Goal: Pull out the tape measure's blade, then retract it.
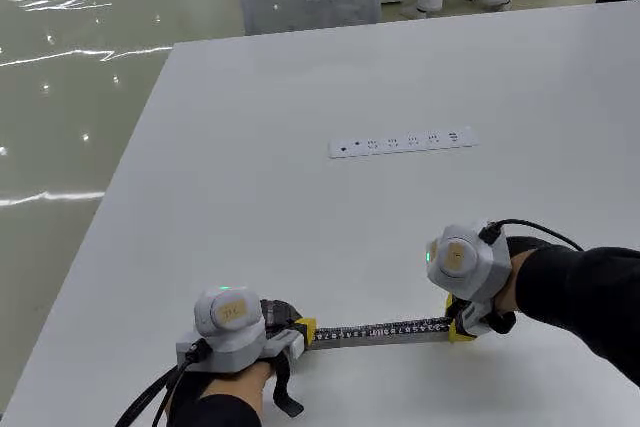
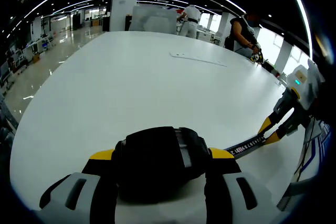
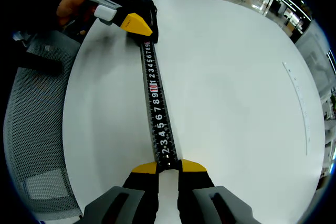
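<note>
Your left gripper (image 1: 300,330) is clamped round the case (image 2: 157,163), chunky black rubbery plastic sitting on the white table (image 1: 350,227), so it shouldn't slip. The blade (image 3: 156,103) is thin steel, probably springy, and it'll kink if twisted. Your right gripper (image 3: 168,167) is pinched on its slick tip, so grip firmly there
</note>
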### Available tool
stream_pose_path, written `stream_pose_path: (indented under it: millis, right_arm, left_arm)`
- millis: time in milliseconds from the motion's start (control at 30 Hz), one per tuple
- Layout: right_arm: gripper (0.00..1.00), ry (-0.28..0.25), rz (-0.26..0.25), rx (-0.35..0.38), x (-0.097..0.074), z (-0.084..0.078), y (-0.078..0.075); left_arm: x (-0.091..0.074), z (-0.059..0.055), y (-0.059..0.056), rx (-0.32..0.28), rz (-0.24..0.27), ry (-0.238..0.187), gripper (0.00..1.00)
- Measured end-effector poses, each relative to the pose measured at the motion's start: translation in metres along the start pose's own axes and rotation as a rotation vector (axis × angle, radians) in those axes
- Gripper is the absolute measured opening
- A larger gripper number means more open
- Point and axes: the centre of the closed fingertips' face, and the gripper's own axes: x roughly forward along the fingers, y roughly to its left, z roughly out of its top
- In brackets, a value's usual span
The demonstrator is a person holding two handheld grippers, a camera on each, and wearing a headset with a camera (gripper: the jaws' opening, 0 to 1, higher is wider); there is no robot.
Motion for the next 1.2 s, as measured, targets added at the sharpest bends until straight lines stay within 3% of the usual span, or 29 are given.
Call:
stream_pose_path:
  millis: [733, 1200]
  right_arm:
    - [0.08, 0.001, -0.006, 0.005, 0.001, 0.006, 0.001]
    - [0.08, -0.002, 0.0, -0.032, 0.003, 0.011, 0.001]
  left_arm:
    - [0.0, 0.0, -0.001, 0.0, -0.003, 0.006, 0.63]
    - [0.0, 0.0, -0.001, 0.0, -0.003, 0.004, 0.63]
